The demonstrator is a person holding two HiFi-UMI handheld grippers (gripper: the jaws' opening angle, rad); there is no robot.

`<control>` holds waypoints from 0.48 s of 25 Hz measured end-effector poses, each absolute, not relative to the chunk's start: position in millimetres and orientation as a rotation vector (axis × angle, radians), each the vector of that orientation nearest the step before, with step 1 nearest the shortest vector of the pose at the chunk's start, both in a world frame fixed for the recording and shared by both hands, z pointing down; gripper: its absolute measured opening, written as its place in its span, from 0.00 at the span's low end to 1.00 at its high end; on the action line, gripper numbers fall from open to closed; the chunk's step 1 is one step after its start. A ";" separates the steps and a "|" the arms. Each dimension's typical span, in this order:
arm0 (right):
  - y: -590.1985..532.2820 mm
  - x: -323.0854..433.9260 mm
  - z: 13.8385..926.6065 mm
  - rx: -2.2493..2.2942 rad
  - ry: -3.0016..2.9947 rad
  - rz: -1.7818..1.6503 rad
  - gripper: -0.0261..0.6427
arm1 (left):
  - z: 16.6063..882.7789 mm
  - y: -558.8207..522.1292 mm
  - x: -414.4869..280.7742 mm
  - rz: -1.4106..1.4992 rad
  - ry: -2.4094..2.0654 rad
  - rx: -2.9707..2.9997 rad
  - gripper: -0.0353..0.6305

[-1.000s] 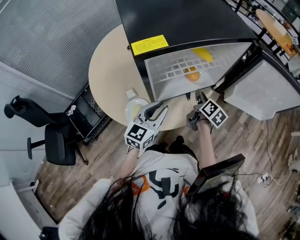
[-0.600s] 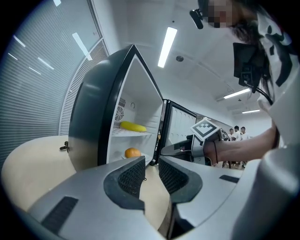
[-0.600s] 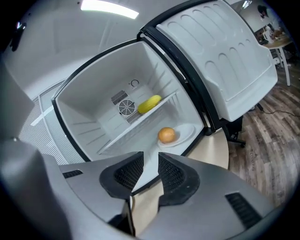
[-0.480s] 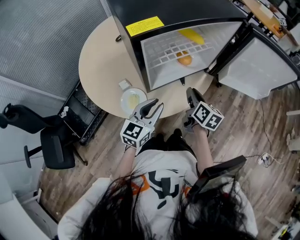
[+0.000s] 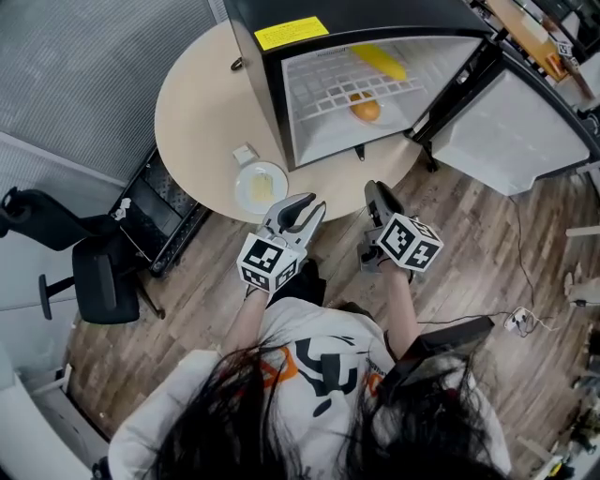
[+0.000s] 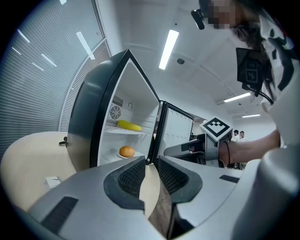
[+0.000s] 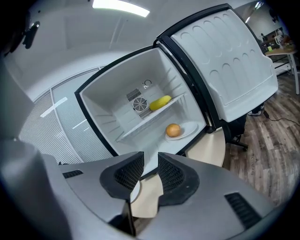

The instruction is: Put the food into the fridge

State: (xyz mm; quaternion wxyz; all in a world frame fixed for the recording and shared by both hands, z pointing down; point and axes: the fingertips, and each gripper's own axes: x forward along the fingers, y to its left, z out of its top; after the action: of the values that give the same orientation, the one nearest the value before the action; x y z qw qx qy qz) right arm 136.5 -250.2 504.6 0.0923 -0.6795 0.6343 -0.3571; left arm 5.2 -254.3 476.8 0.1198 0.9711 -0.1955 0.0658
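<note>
**Left tool** [image 5: 305, 202]: jaws a narrow gap apart, nothing between them. It is held over the floor just off the near edge of the surface and points at the white plate.

**Right tool** [image 5: 374, 190]: jaws have just been closing and now stand a narrow gap apart, with nothing between them. It is beside the left tool, also off the near edge, and points toward the open fridge.

**Surface** [image 5: 202, 103]: round, with a plain beige top.

**White plate** [image 5: 241, 187]: at the near edge of the surface, just ahead of the left tool. It bears a pale yellow piece of food [image 5: 263, 185] of a kind that cannot be told.

**Small white block** [image 5: 245, 154]: just beyond the plate, further in from the near edge.

**Fridge** [image 5: 375, 14]: black casing and white interior, standing on the right side of the surface. A yellow label [image 5: 292, 32] is on its top. The door [image 5: 511, 131] is swung wide, out past the right edge.

**Orange fruit** [image 5: 366, 110]: inside the fridge, on a white dish on the lower level.

**Long yellow fruit** [image 5: 380, 62]: inside the fridge, on the upper shelf.

**Room:**
- Wood-plank floor [image 5: 487, 253].
- Black office chair [image 5: 89, 281], left of the surface.
- Black rack [image 5: 164, 220], under the surface's left edge.
- Grey ribbed wall panel [image 5: 84, 66], behind the surface.
- Cable with plug [image 5: 517, 323], on the floor at the right.
- Strip lights [image 6: 168, 47] on the ceiling, seen in the left gripper view.
</note>
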 end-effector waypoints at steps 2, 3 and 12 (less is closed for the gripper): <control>-239.4 138.0 505.3 -2.007 1.883 -1.066 0.19 | 475.9 -244.1 8.7 0.195 -0.571 2.837 0.20; -233.1 139.4 504.8 -2.004 1.881 -1.067 0.19 | 475.2 -238.0 10.9 0.198 -0.572 2.839 0.20; -148.7 144.0 507.2 -1.942 1.929 -1.093 0.18 | 472.8 -153.4 28.6 0.222 -0.602 2.841 0.20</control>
State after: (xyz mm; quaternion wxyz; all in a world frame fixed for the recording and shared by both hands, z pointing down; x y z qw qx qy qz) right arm 144.0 -148.7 507.2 0.0968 -0.6557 0.6515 -0.3691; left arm 28.6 -153.4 472.8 0.1142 0.9691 -0.2054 0.0756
